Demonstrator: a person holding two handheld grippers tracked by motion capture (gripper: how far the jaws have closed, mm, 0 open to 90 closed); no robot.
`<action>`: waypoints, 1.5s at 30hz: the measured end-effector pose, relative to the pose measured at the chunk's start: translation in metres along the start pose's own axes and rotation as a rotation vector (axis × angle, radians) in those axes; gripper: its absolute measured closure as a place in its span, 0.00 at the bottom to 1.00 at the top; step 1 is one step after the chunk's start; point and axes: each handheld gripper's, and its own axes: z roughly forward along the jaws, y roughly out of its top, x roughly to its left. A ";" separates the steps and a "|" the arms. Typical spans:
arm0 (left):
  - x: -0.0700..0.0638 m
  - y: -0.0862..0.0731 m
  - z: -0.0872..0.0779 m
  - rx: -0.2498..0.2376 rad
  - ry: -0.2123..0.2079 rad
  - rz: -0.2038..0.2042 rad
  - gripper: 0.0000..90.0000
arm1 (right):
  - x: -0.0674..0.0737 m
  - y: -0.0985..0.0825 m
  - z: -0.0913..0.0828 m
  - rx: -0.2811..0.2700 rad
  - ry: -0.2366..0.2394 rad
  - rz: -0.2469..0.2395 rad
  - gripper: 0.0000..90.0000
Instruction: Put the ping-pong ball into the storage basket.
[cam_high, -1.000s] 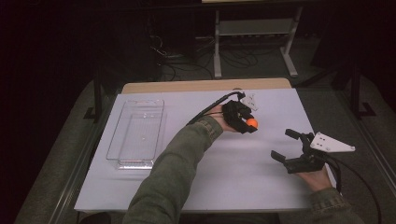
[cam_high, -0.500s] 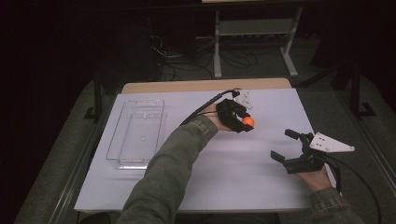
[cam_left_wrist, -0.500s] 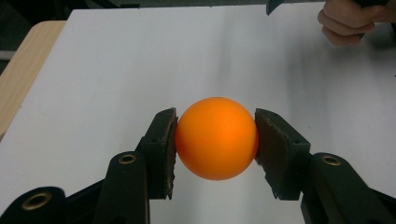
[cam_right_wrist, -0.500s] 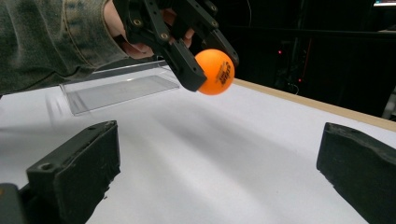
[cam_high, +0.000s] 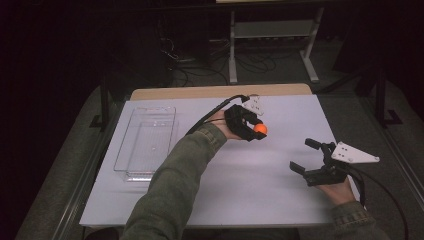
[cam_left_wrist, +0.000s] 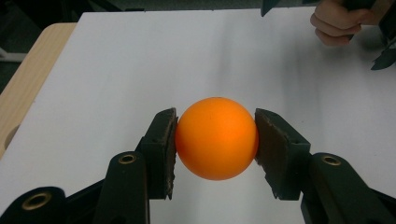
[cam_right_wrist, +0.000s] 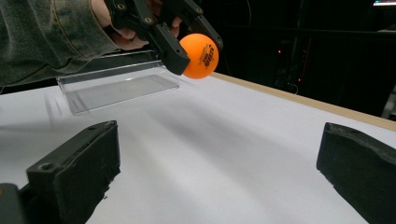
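1. The left gripper (cam_high: 256, 131) is clamped on an orange ball (cam_high: 260, 129); in the left gripper view the two dark pads (cam_left_wrist: 164, 151) press against opposite sides of the ball (cam_left_wrist: 217, 138).
2. The ball is held clear of the table (cam_high: 240, 190), above the far half of its white top, a little right of the middle between the left and right edges. In the right gripper view a gap shows between the ball (cam_right_wrist: 200, 55) and the surface under it, and dark print runs down the ball's side.
3. The right gripper (cam_high: 306, 156) sits near the right edge of the table, towards the near side, well apart from the ball. Its jaws stand wide apart with nothing between them.
4. A clear plastic tray (cam_high: 145, 145) lies flat along the left edge of the table, its long side running from near to far.
5. The left sleeve (cam_high: 170, 195) reaches diagonally from the near edge up to the gripper.
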 end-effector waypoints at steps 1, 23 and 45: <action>0.000 0.000 -0.001 -0.003 0.001 0.000 0.56 | 0.000 0.000 0.000 0.001 0.000 0.000 0.00; -0.003 -0.007 -0.032 -0.021 0.034 -0.001 0.56 | 0.000 -0.001 0.001 0.007 0.001 -0.004 0.00; -0.006 -0.018 -0.062 -0.025 0.074 -0.012 0.56 | 0.001 0.000 0.001 0.010 0.001 -0.004 0.00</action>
